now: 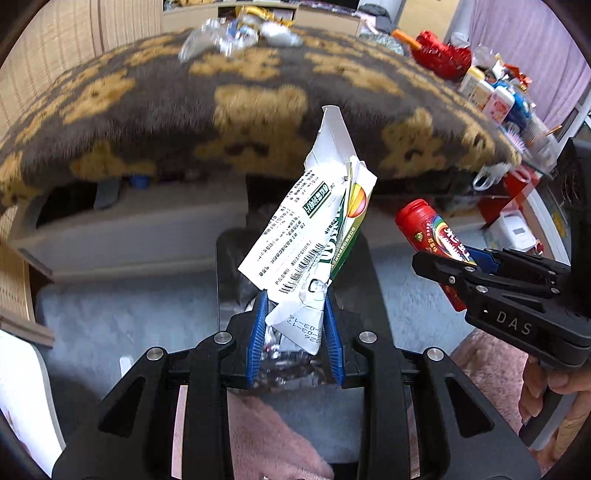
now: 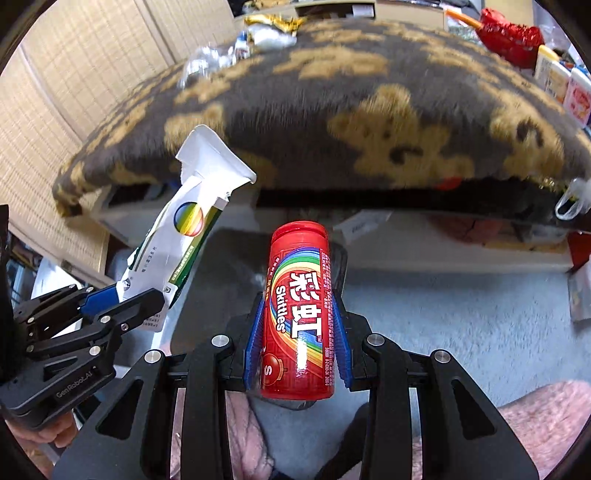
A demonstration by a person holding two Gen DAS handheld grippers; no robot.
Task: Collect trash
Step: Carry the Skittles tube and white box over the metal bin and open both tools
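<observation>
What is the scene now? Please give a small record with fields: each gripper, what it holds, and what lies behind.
left gripper: shut on crumpled white carton, torn end pointing away
right gripper: shut on red Skittles tube, cap end pointing away
below: dark bin, on grey carpet
behind: bear-pattern blanket
on blanket: more wrappers, blurred

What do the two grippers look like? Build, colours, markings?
Both are matte black linkage frames with round silver pivot bolts. The left gripper and right gripper each have two fingers with ribbed blue pads. Side markings read "DAS" and "GenRobot.AI". No cables visible.
</observation>
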